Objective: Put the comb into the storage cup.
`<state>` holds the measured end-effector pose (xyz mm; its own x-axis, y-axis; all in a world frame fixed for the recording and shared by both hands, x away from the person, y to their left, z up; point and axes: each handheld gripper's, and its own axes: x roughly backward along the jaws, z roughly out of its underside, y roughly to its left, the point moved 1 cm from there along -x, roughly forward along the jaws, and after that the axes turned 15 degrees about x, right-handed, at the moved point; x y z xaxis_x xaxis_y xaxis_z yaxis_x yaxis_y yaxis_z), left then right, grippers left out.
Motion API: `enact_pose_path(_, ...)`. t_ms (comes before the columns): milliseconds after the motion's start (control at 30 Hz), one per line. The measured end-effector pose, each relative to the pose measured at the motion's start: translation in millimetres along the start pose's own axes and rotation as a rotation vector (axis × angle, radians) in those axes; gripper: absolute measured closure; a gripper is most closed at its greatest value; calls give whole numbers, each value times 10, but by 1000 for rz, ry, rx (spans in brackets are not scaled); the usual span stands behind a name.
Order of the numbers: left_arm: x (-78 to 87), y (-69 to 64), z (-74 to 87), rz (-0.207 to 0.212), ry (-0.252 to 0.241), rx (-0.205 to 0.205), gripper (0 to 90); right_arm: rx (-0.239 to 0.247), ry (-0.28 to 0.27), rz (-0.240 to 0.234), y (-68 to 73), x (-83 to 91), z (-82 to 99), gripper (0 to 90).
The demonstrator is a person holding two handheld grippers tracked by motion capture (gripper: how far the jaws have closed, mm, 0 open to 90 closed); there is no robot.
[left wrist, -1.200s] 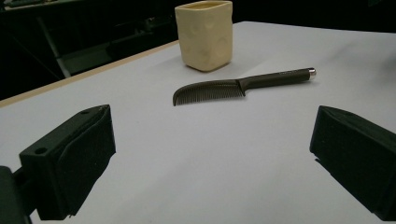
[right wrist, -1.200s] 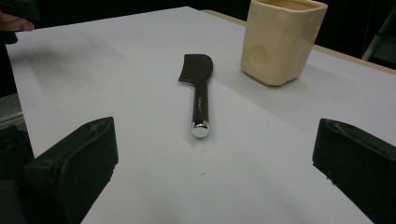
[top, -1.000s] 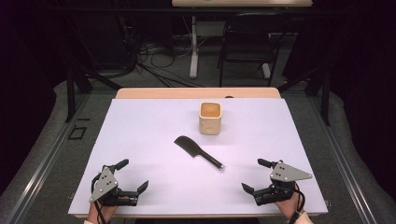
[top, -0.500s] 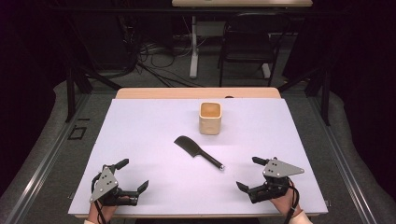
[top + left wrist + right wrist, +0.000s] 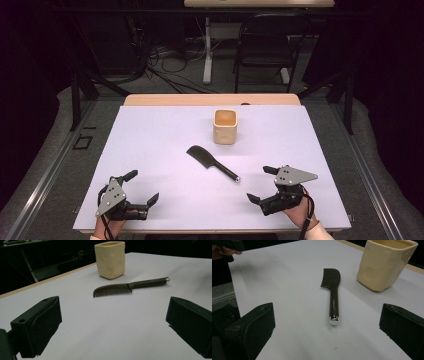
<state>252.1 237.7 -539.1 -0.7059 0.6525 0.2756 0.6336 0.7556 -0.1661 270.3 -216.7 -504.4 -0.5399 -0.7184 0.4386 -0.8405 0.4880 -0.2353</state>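
Note:
A black comb (image 5: 211, 163) (image 5: 127, 287) (image 5: 332, 291) with a silver-capped handle lies flat near the middle of the white table (image 5: 160, 140). Just beyond it stands a cream square cup (image 5: 224, 126) (image 5: 110, 259) (image 5: 386, 263), upright and empty as far as I can see. My left gripper (image 5: 141, 188) (image 5: 112, 327) rests low at the front left, open, nothing between its jaws. My right gripper (image 5: 260, 184) (image 5: 329, 332) sits at the front right, open and empty, its jaws pointing at the comb's handle end a short way off.
The table's front edge runs just under both hands. A wooden strip (image 5: 210, 100) borders the far edge. Beyond it stand a dark chair (image 5: 262, 50), a desk leg and floor cables. Metal rails (image 5: 45, 170) flank the table on both sides.
My right gripper has shifted a little left, toward the comb's handle. The left gripper, comb and cup have stayed put.

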Motion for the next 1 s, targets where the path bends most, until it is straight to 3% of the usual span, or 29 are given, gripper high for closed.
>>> enact_pose_path(500,-6,-3,0,-1,2,-8,1,-23,70,-57,-18,-257,-152,0)
enact_pose_path(1000,-4,-2,2,-3,3,-5,1,-7,159,-66,-31,-447,-290,0)
